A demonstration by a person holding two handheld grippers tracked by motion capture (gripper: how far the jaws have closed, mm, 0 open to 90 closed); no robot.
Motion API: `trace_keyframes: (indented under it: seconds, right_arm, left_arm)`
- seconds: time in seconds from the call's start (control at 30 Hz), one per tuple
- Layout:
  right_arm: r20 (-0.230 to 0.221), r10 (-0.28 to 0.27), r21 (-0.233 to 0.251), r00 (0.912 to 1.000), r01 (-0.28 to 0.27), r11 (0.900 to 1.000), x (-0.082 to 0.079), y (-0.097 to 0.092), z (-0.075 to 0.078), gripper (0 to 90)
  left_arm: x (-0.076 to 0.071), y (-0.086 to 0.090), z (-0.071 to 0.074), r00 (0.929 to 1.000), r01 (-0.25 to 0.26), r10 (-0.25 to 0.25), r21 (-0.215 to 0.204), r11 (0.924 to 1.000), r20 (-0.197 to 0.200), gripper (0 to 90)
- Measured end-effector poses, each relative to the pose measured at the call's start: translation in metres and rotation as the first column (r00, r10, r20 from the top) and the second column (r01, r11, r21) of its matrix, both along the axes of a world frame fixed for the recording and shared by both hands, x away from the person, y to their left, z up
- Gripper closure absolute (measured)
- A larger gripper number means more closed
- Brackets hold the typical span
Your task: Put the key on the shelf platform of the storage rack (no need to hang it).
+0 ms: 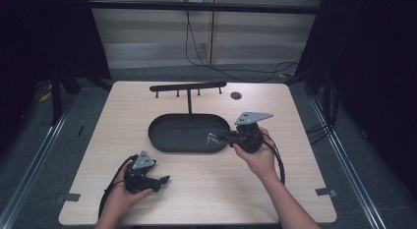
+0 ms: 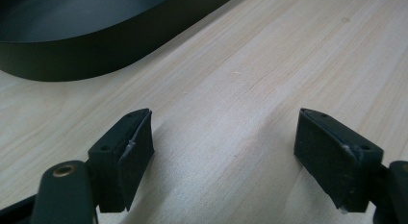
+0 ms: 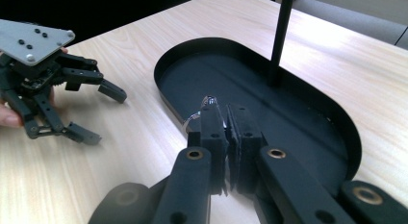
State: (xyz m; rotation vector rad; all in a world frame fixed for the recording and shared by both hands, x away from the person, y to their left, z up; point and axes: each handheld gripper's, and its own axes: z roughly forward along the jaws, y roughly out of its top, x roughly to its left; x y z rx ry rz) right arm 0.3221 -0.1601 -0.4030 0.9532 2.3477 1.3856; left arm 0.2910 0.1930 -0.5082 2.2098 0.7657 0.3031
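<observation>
A small silvery metal piece (image 3: 206, 105), perhaps a ring or a bit of chain though too small to tell, sits pinched between the closed jaws of the right gripper (image 3: 226, 119), poking out at their tips. In the high view it glints (image 1: 212, 138) over the black oval tray (image 1: 169, 138), toward the tray's 4 o'clock edge. It looks light, hard and slippery, liable to twist or slide out of a loose pinch, so a firm hold across its middle seems the safest grip; dropped, it would probably land in the tray.

The right gripper (image 1: 221, 137) is held by a hand (image 1: 255, 157) coming from the table's 5 o'clock side, jaws aimed toward 9 o'clock, low over the tray rim. From the tray's centre rises a thin post carrying a crossbar with pegs (image 1: 188, 86), toward 12 o'clock.

The left gripper (image 1: 160, 181) rests near the table's 7 o'clock corner, jaws spread wide and empty over the bare wooden table (image 2: 250, 65), pointing toward 3 o'clock.
</observation>
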Motion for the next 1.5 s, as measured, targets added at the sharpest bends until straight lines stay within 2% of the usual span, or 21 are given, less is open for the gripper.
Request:
trace_keyframes:
  seconds: [0.4, 0.6, 1.17, 1.5]
  right_arm:
    - [0.028, -0.025, -0.028, 0.9993, 0.026, 0.9993, 0.013, 0.011, 0.005, 86.8]
    - [0.036, -0.040, -0.048, 0.9986, 0.042, 0.9980, 0.022, 0.017, 0.002, 86.7]
    - [0.033, -0.080, -0.064, 0.9963, 0.082, 0.9946, 0.038, 0.023, -0.006, 86.7]
    - [0.034, -0.109, -0.093, 0.9935, 0.112, 0.9894, 0.048, 0.032, -0.018, 86.6]
  left_arm:
    - [0.000, 0.000, 0.000, 0.9999, 0.010, -0.010, 0.010, 0.9999, 0.004, 19.4]
    - [0.000, 0.000, 0.000, 0.9999, 0.011, -0.011, 0.011, 0.9999, 0.004, 19.1]
    - [0.000, 0.000, 0.000, 0.9999, 0.012, -0.012, 0.011, 0.9999, 0.004, 19.1]
    - [0.000, 0.000, 0.000, 0.9999, 0.012, -0.013, 0.011, 0.9999, 0.003, 19.1]
